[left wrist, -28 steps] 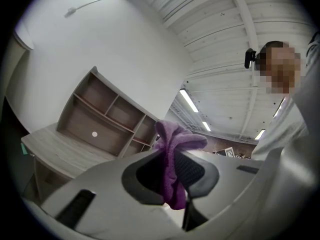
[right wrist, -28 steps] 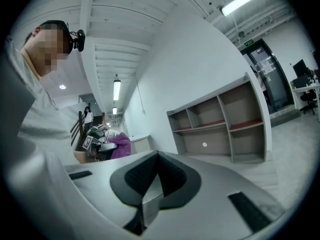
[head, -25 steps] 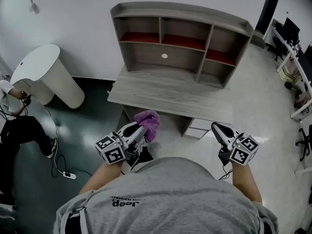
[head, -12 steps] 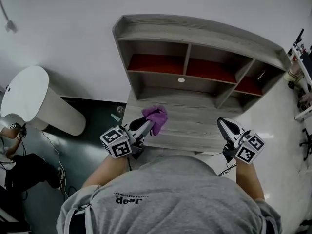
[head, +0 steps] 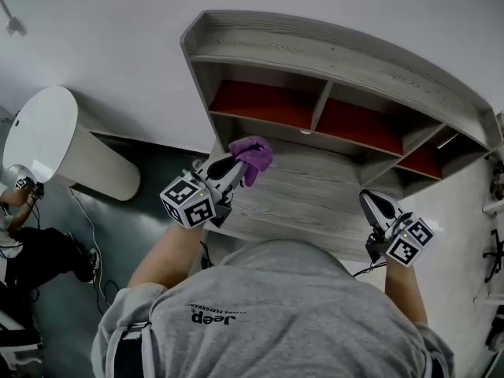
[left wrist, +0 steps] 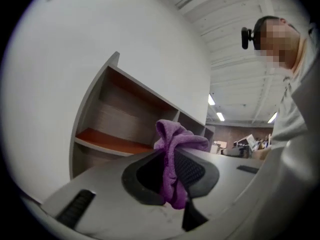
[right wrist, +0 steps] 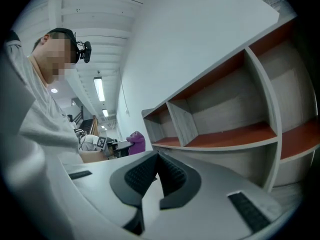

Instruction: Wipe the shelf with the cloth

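A grey wooden shelf unit with red-floored compartments stands on the back of a grey desk. My left gripper is shut on a crumpled purple cloth, held over the desk's left part just below the left red compartment. In the left gripper view the cloth bulges out between the jaws, with the shelf's left end beyond. My right gripper hovers over the desk's right front, jaws together and empty; its own view shows the shelf and the cloth far left.
A white rounded pedestal stands on the dark floor left of the desk. A seated person is at the far left edge. The white wall rises behind the shelf.
The view has closed in on the shelf. My left gripper has carried the cloth forward over the desk, up to the left red compartment. My right gripper stays at the desk's right front.
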### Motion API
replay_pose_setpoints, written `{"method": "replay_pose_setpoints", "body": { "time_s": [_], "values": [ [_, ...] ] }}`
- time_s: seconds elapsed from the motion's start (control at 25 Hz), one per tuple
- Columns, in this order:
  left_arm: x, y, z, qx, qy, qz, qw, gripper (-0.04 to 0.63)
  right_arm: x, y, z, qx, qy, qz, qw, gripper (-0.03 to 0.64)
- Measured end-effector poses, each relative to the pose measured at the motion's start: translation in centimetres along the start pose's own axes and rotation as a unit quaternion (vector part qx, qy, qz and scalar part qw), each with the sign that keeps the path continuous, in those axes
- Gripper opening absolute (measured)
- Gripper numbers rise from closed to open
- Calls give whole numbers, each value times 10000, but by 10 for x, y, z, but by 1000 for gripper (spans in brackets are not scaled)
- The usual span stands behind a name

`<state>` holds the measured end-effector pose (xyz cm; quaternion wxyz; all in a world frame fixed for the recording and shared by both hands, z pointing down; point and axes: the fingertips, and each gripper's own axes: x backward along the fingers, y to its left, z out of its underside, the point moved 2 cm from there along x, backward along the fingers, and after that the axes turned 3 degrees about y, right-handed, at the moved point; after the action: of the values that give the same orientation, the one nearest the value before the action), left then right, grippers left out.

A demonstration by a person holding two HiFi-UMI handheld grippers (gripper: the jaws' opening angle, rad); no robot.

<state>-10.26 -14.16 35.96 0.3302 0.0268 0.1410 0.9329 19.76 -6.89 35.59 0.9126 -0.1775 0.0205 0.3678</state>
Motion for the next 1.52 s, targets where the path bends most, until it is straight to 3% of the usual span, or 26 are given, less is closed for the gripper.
{"method": "replay_pose_setpoints", "body": {
  "time_s": [0.12,0.2,0.28,0.36,0.4,0.52,0.6,0.8,0.88,0.92,1.0,1.12,1.24,1.36,1.44,1.52],
  "values": [
    [-10,27,-13,-730,208,-1012,9920,74,9,-24,2,-78,124,-202,9997,20],
    [-20,49,-29,-1329,515,-1755,9741,74,15,-37,3,-120,233,-349,9990,20],
    [-38,71,-47,-1887,934,-2393,9478,74,21,-49,2,-112,315,-480,9983,20],
    [-59,94,-56,-2396,1530,-2937,9126,74,27,-59,3,-141,367,-576,9976,20],
    [-69,105,-57,-2659,1897,-3172,8903,74,30,-63,4,-168,381,-613,9973,20],
    [-96,142,-47,-3328,3086,-3668,8121,74,40,-71,7,-265,368,-656,9968,20],
    [-109,164,-37,-3511,3730,-3835,7684,74,45,-74,10,-338,343,-645,9968,20],
    [-132,204,-33,-3917,4755,-3945,6818,74,54,-79,12,-475,250,-570,9969,20],
    [-132,217,-29,-4054,5054,-3890,6549,74,47,-78,9,-318,348,-462,9978,20],
    [-131,222,-27,-4104,5159,-3861,6453,74,38,-77,7,-85,461,-388,9981,20],
    [-130,229,-25,-4170,5265,-3821,6347,74,5,-67,1,535,662,-305,9959,20],
    [-137,234,-22,-4249,5269,-3772,6321,74,-59,-44,-9,1196,752,-381,9892,21],
    [-143,235,-18,-4356,5234,-3633,6359,71,-121,-22,-11,1330,758,-590,9865,20],
    [-147,234,-16,-4554,5241,-3404,6341,63,-165,-2,-6,1287,850,-847,9844,20],
    [-150,232,-15,-4664,5185,-3264,6380,61,-182,11,-2,1221,928,-1007,9830,20],
    [-152,230,-15,-4676,5066,-3152,6522,61,-193,19,5,1161,1023,-1081,9820,20]
  ]
}}
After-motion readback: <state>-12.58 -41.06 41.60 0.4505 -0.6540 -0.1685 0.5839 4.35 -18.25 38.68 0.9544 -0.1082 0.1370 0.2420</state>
